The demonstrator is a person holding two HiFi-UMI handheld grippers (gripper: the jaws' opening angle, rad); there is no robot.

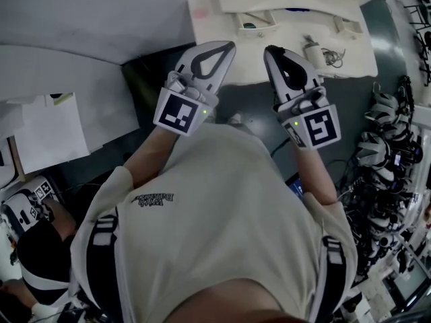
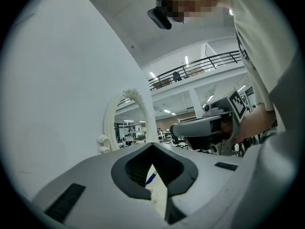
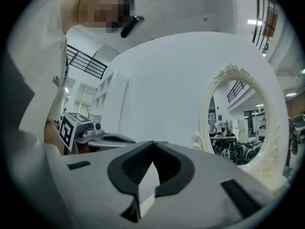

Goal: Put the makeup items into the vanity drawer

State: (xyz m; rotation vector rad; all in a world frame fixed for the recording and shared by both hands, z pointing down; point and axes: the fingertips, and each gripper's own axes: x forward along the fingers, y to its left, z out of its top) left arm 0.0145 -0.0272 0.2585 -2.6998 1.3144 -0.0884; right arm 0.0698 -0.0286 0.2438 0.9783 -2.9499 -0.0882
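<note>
**Closed tongs near a loose bottle**

The left gripper (image 1: 229,44) and right gripper (image 1: 269,48) are both closed, tips together, and hold nothing at the vanity's (image 1: 222,25) near edge. What looks like a small bottle (image 1: 311,48) lies on the vanity top. Reaching in with closed tips could knock it off that edge.

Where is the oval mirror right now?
In the right gripper view, the oval mirror stands at the right, in front of the white wall.
</note>
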